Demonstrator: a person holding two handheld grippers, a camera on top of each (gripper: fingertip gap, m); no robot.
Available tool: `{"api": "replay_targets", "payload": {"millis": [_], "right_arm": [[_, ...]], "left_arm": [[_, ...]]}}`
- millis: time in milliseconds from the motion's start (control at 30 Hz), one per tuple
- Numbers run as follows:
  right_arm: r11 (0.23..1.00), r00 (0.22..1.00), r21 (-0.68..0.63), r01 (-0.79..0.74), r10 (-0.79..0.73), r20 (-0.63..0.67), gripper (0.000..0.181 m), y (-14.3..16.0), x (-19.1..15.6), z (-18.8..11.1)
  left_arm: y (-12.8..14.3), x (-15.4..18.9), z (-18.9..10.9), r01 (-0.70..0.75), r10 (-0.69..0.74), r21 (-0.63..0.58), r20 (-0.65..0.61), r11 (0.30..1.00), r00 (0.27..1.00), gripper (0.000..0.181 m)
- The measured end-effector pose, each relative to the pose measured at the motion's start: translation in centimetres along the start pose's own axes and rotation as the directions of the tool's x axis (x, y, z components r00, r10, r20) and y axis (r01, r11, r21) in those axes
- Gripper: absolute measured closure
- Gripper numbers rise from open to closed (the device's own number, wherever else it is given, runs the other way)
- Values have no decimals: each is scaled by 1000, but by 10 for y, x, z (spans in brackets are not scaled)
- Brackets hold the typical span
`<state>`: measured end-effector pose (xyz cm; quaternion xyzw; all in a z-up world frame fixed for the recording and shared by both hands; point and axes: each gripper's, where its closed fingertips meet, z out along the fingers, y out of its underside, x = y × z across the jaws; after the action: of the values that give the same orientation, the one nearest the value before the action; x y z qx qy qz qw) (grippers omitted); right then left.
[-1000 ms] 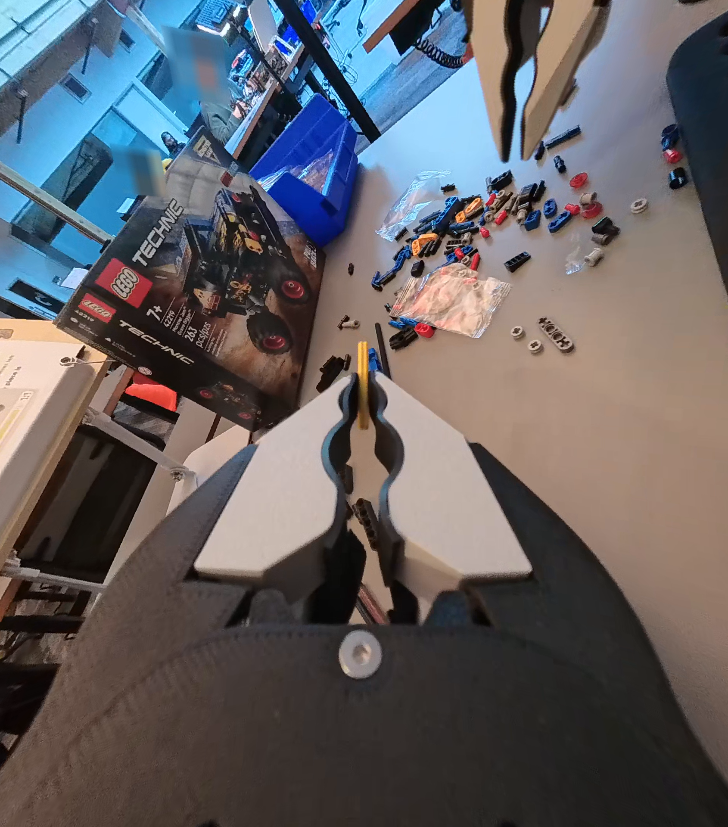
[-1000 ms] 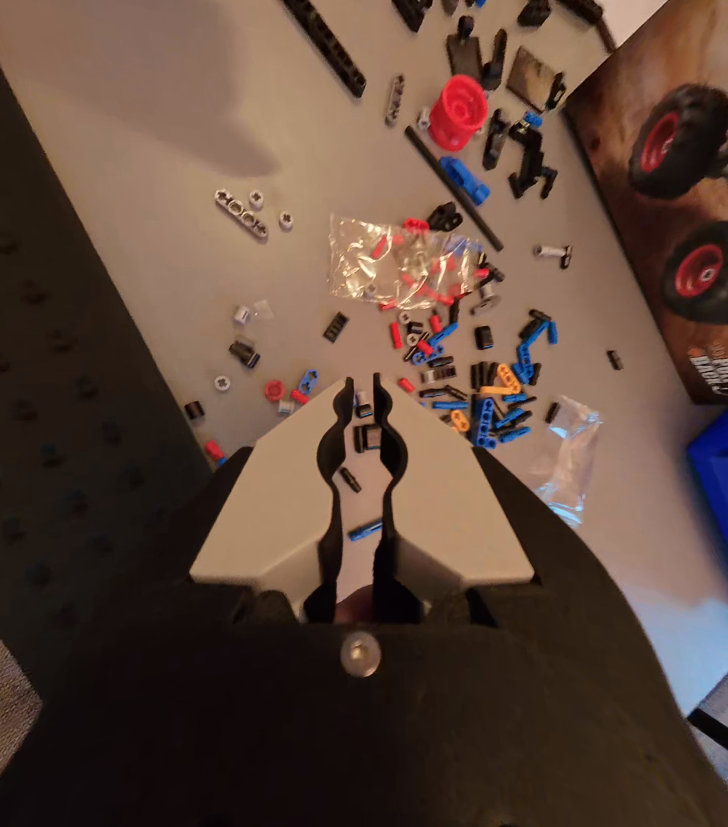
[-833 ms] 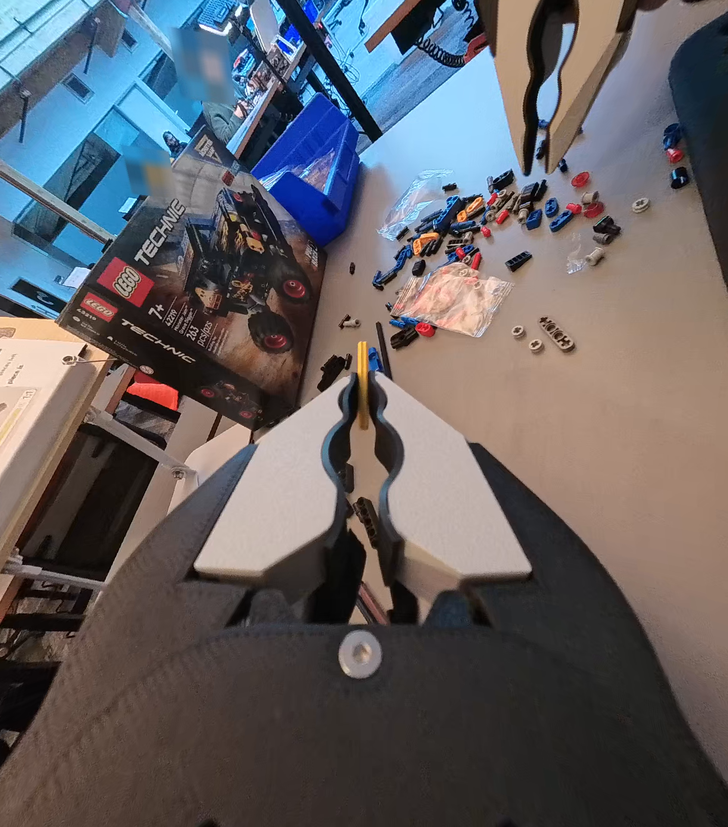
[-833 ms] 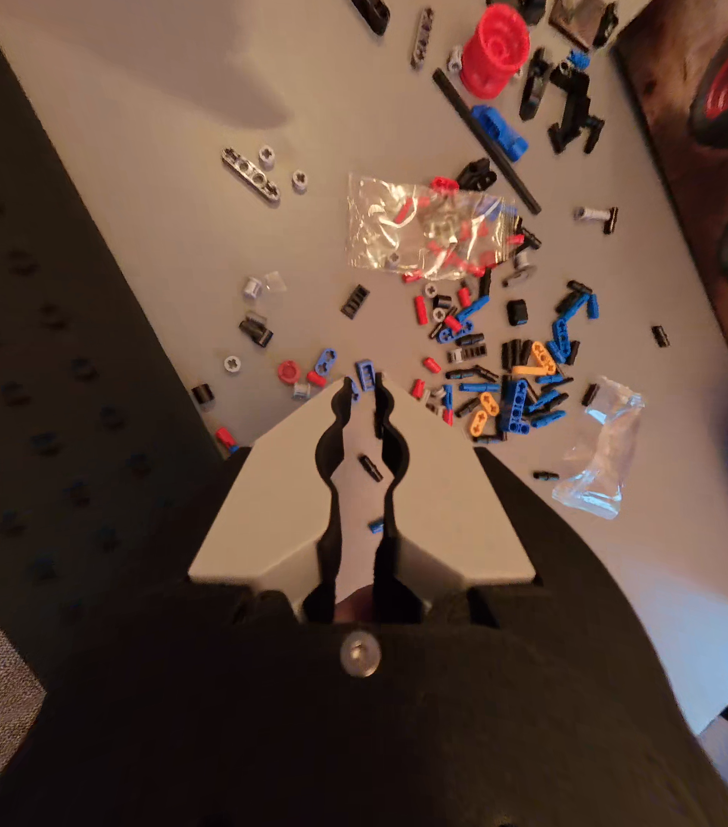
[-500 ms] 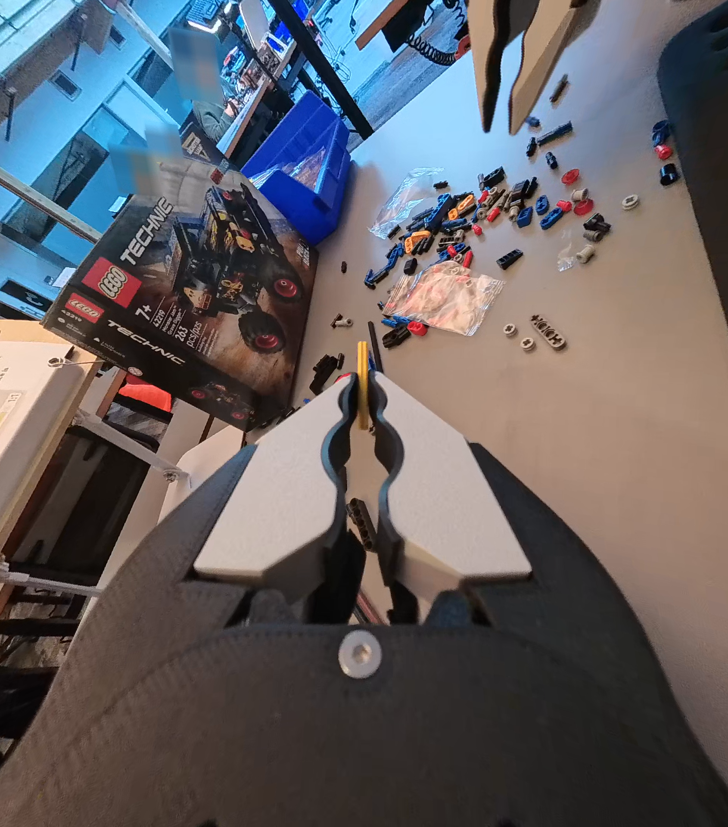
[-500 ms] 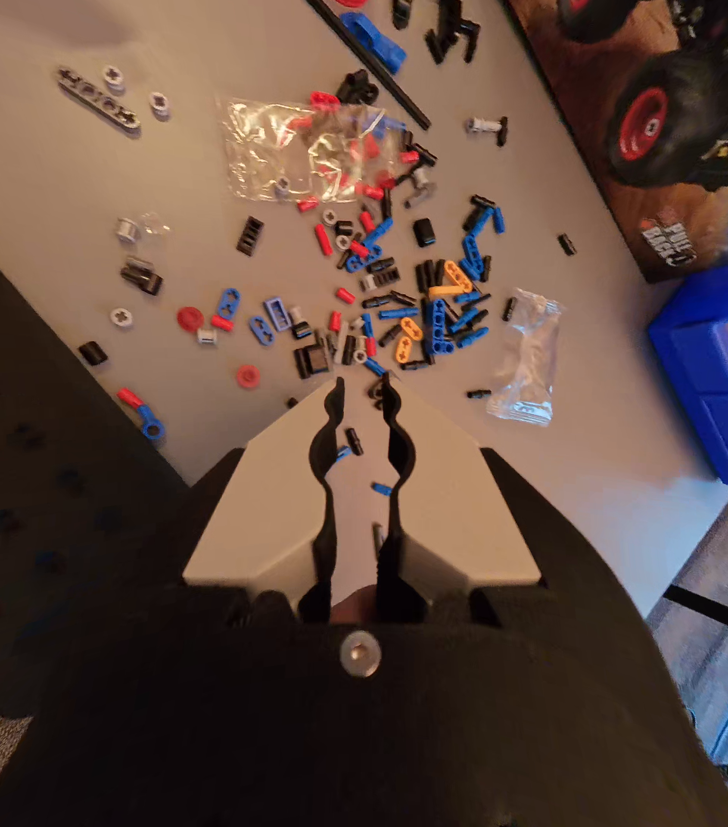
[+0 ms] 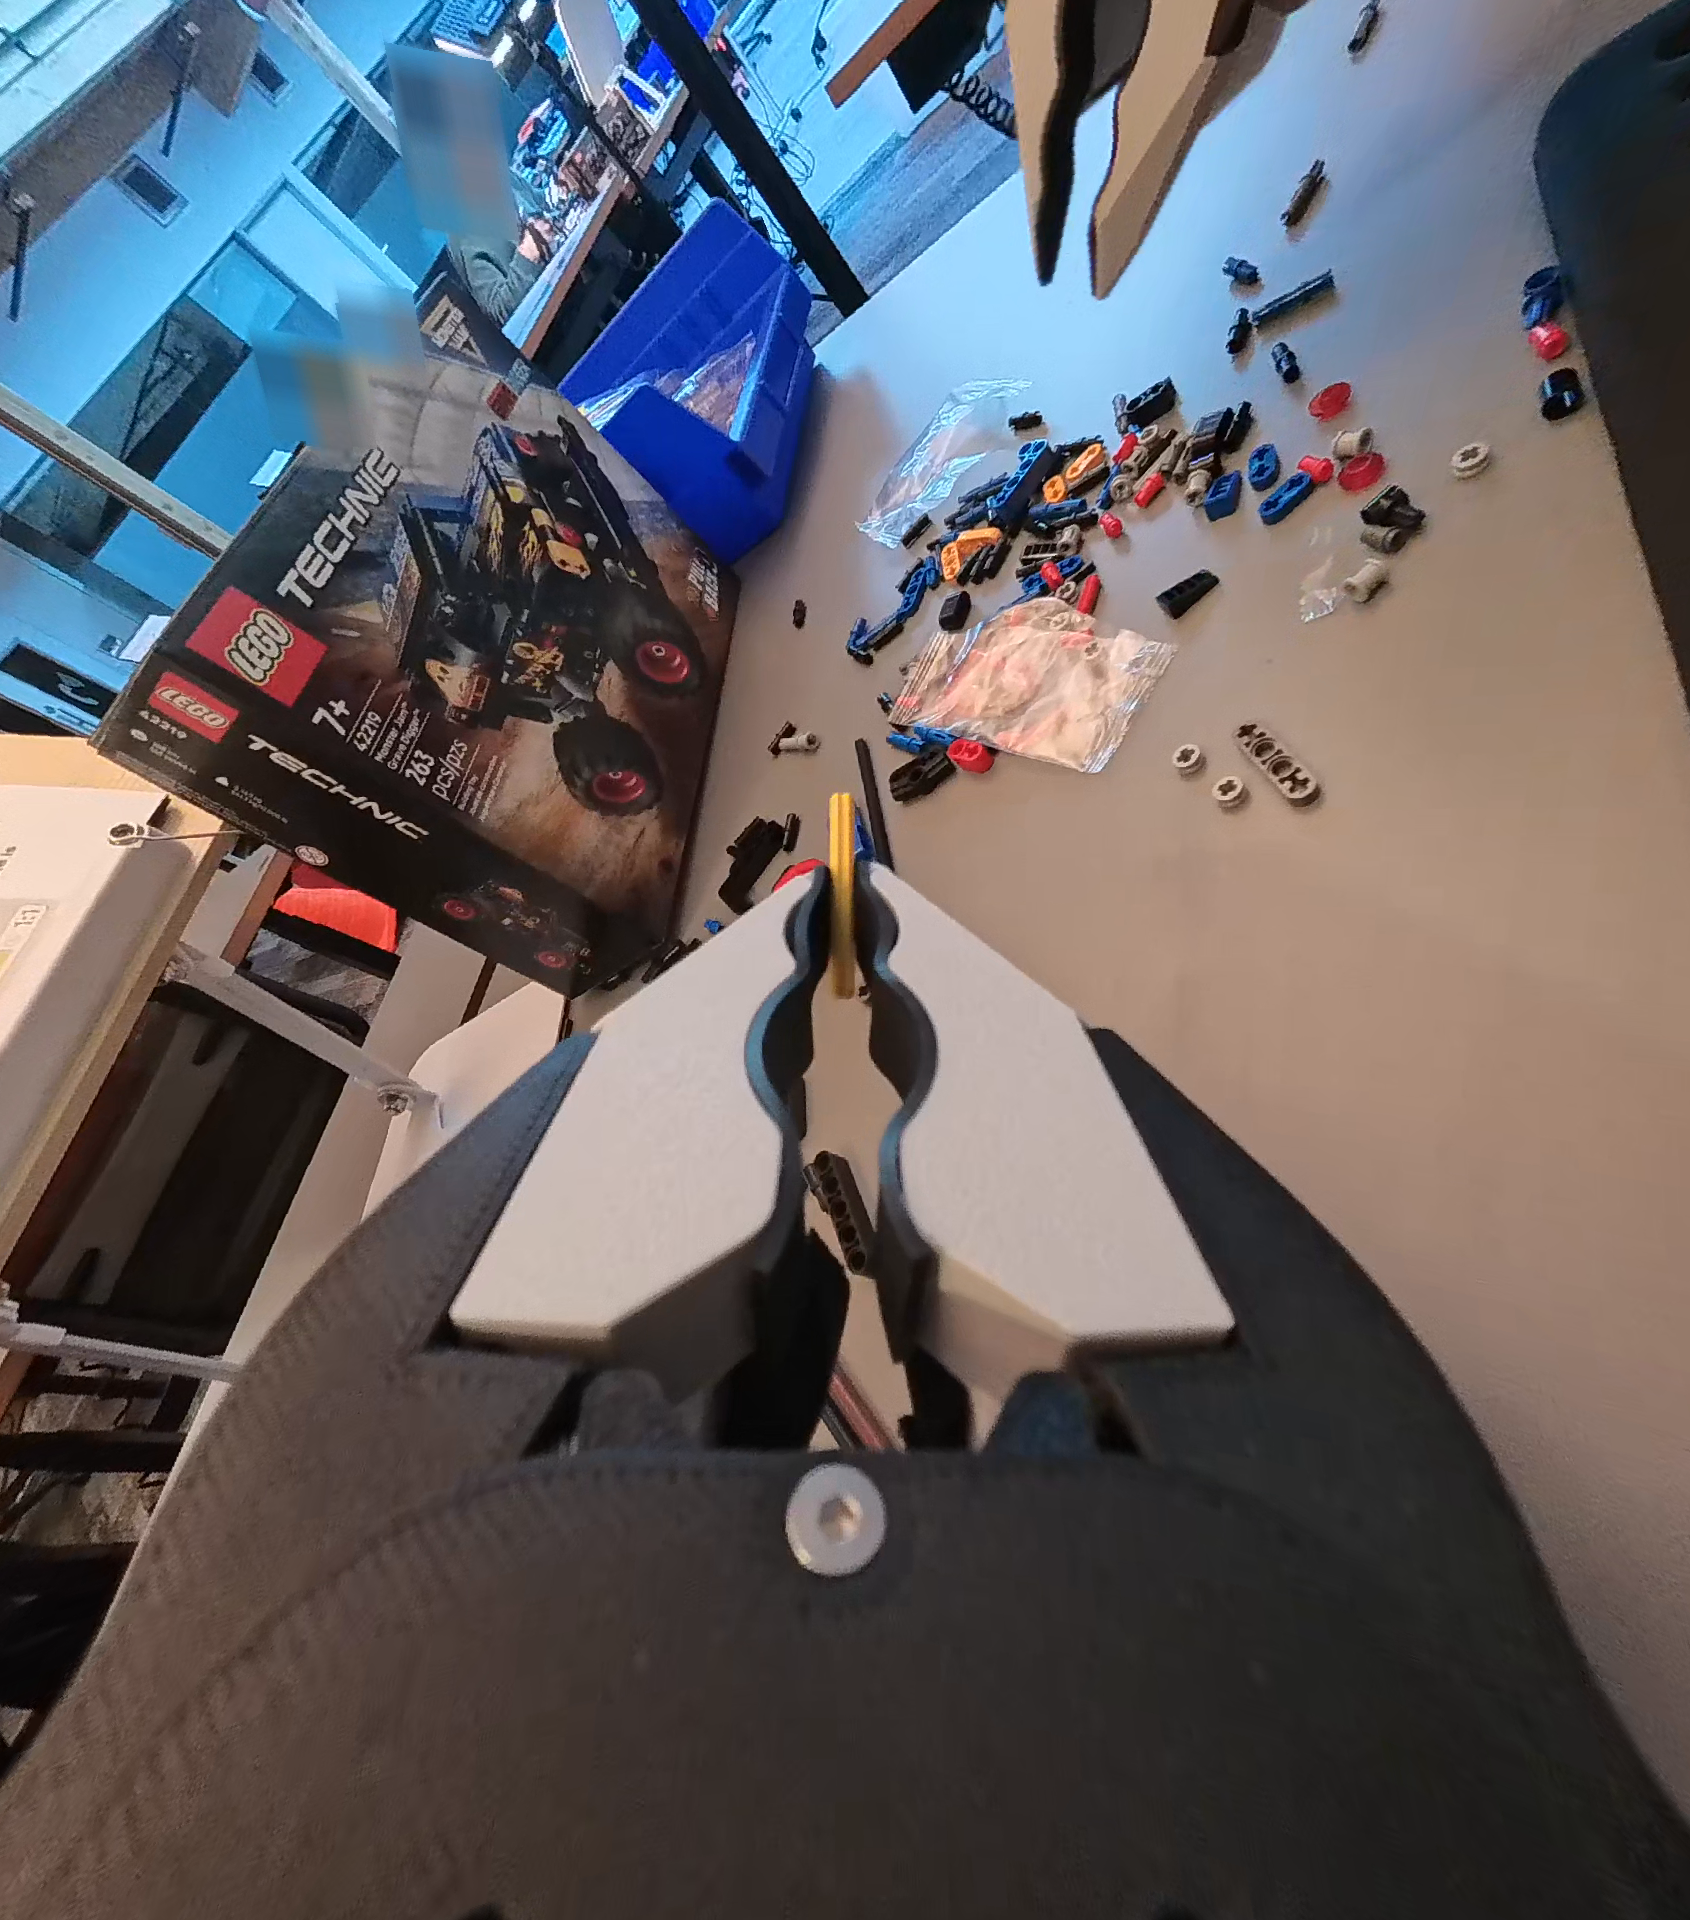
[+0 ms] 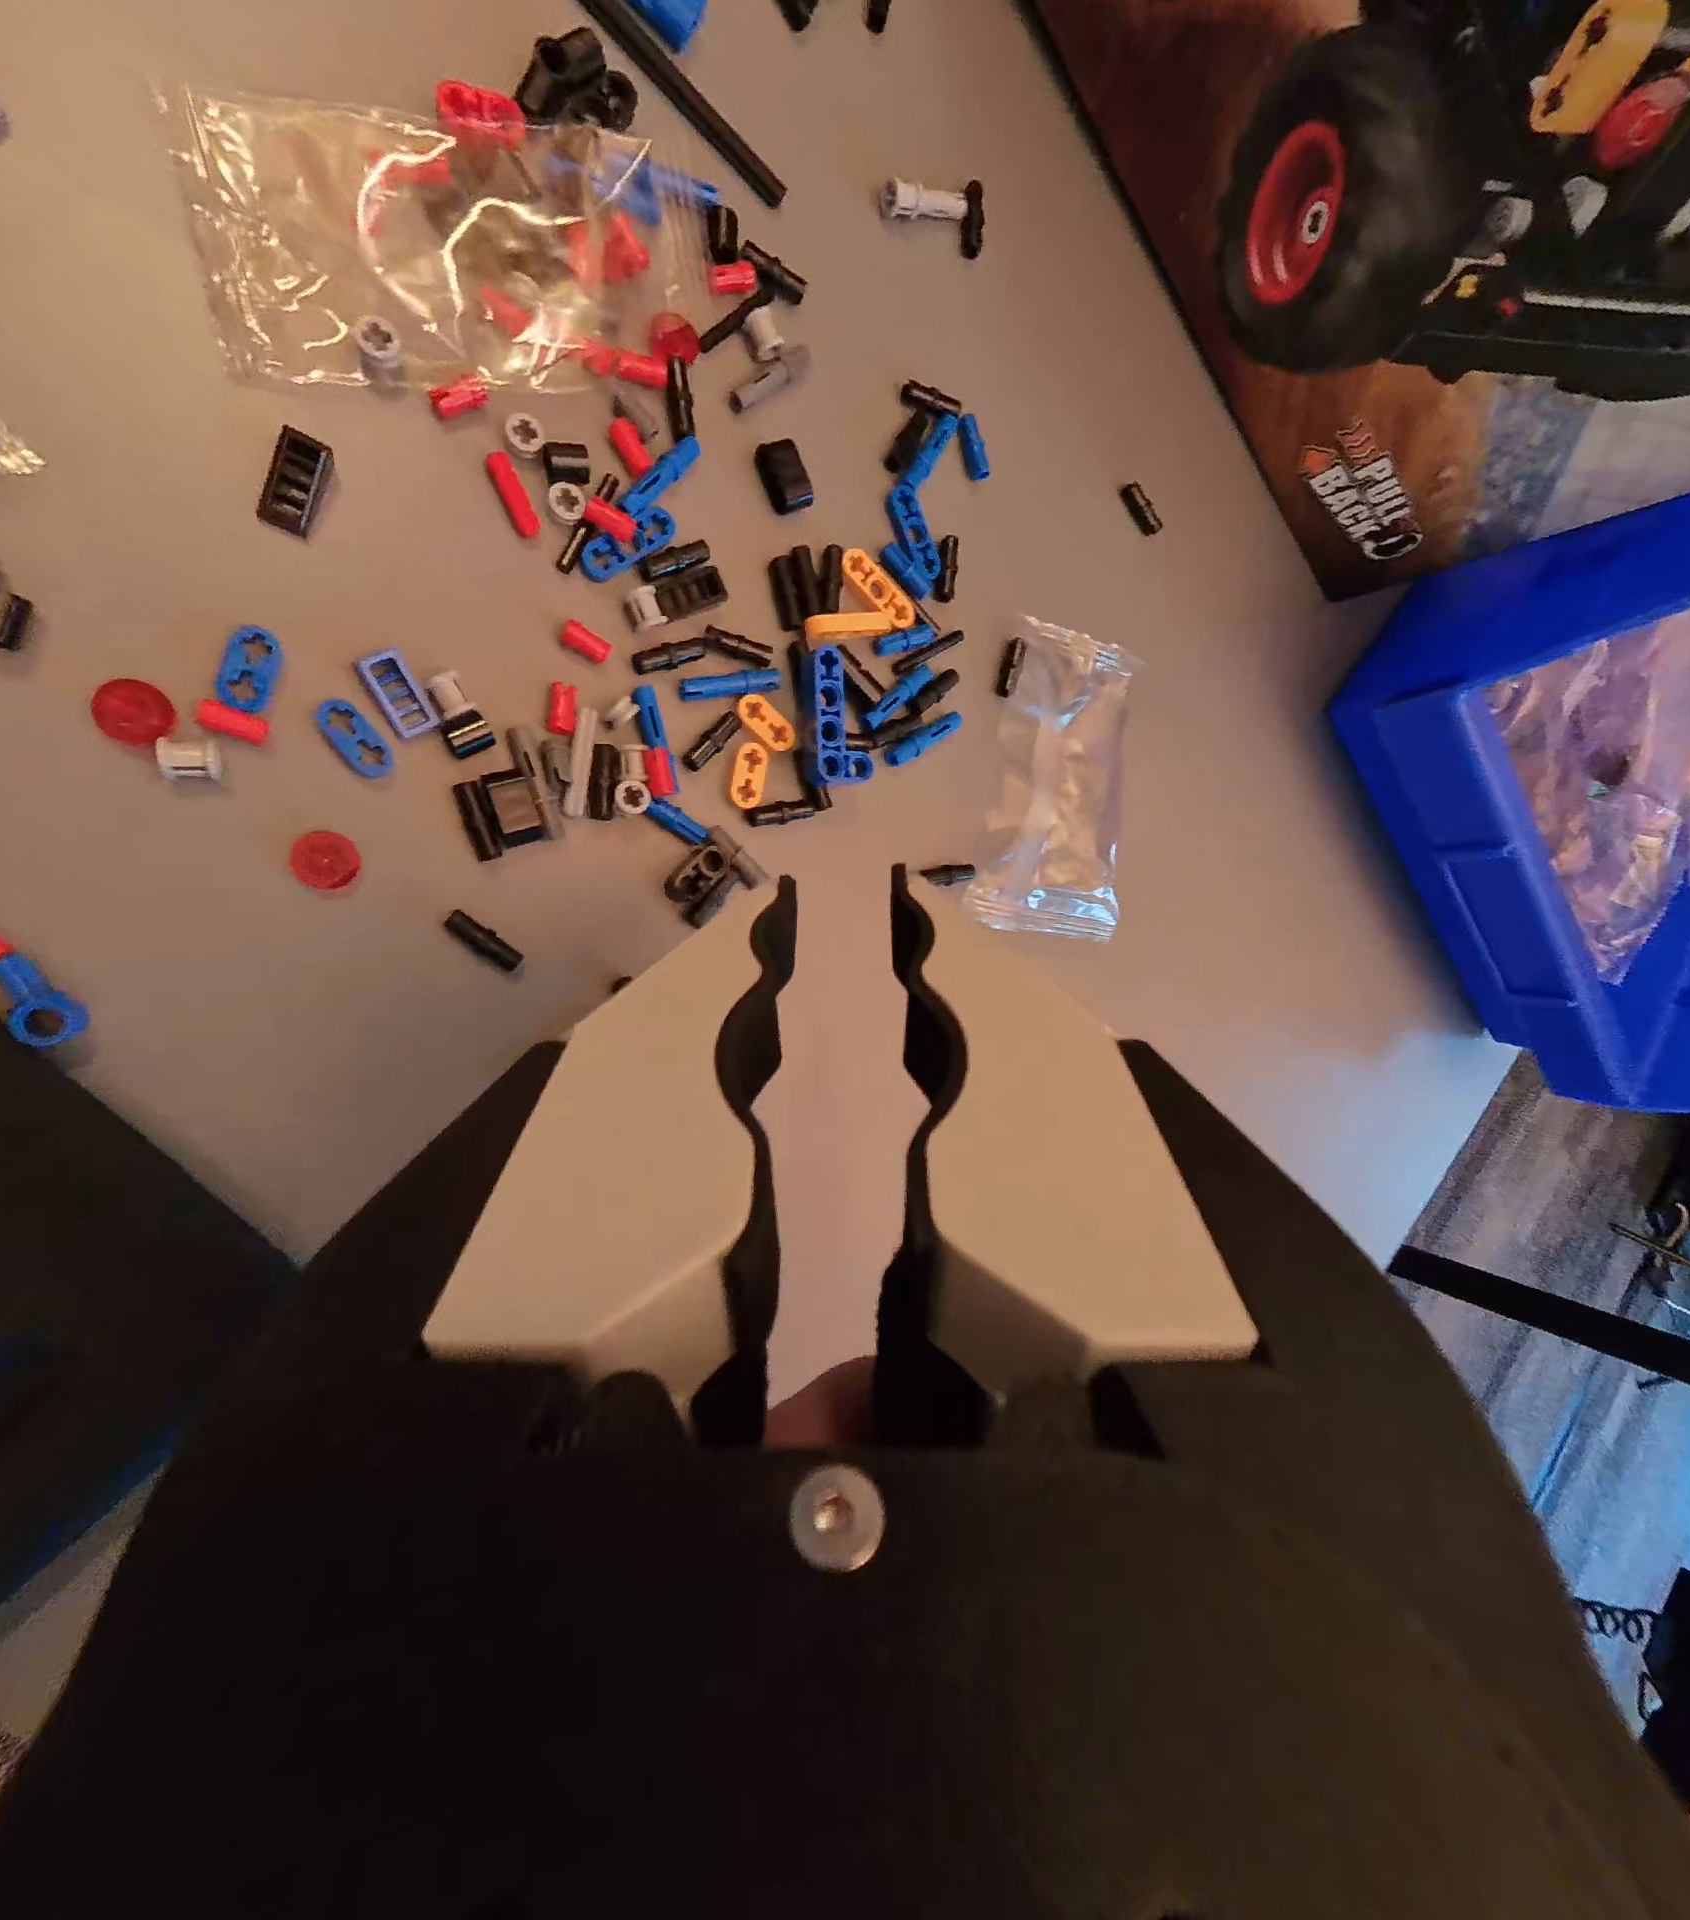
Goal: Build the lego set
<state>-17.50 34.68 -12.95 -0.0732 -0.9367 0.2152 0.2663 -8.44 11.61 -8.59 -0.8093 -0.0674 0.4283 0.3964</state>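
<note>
One yellow piece (image 7: 840, 894), left view only

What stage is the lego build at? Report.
Early. Done: bags opened, pieces loose on the table. In hand: left hand-held gripper clamps a yellow piece; right hand-held gripper hangs open and empty over the pile. Left: nearly all assembly.

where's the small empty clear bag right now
In the right wrist view the small clear bag lies flat on the table just right of the loose parts pile, between it and the blue bin, near the right claw.
</note>
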Motion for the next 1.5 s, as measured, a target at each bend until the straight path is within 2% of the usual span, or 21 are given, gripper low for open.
{"api": "replay_targets", "payload": {"millis": [233,400,667,733,833,867,900,1233,1333,1367,1500], "right_arm": [[998,1000,68,-10,9,25,160,-19,-3,1],[988,991,154,11,-32,133,155,-53,-34,10],[981,957,184,59,-108,268,149,-92,-81,44],[983,950,165,75,-121,289,150,-93,-87,52],[983,937,172,72,-125,325,167,-97,-93,55],[981,937,173,87,-140,321,178,-97,-94,56],[980,937,172,100,-151,315,181,-96,-93,57],[968,948,250,27,-105,301,181,-109,-59,57],[967,943,253,0,-84,321,158,-107,-64,66],[970,946,242,15,-92,310,158,-104,-66,71],[960,953,278,25,-107,285,176,-105,-68,73]], "left_arm": [[-2,0,0,5,-5,-2,0,1000,1000,179],[-2,0,0,10,-10,-5,1,1000,1000,179],[-2,-2,2,11,-11,-4,6,1000,1000,179],[-3,-3,2,12,-12,-3,7,1000,1000,179],[-4,-4,2,12,-12,1,10,1000,1000,179],[-5,-4,2,11,-11,4,8,1000,1000,179],[-5,-4,2,7,-7,6,7,1000,1000,179],[6,-23,-2,4,-4,-11,37,1000,999,179],[8,-30,-6,-7,8,-19,57,1000,998,179],[10,-31,-7,-15,17,-25,63,1000,998,179],[13,-33,-8,-24,26,-29,58,999,998,179]]}}
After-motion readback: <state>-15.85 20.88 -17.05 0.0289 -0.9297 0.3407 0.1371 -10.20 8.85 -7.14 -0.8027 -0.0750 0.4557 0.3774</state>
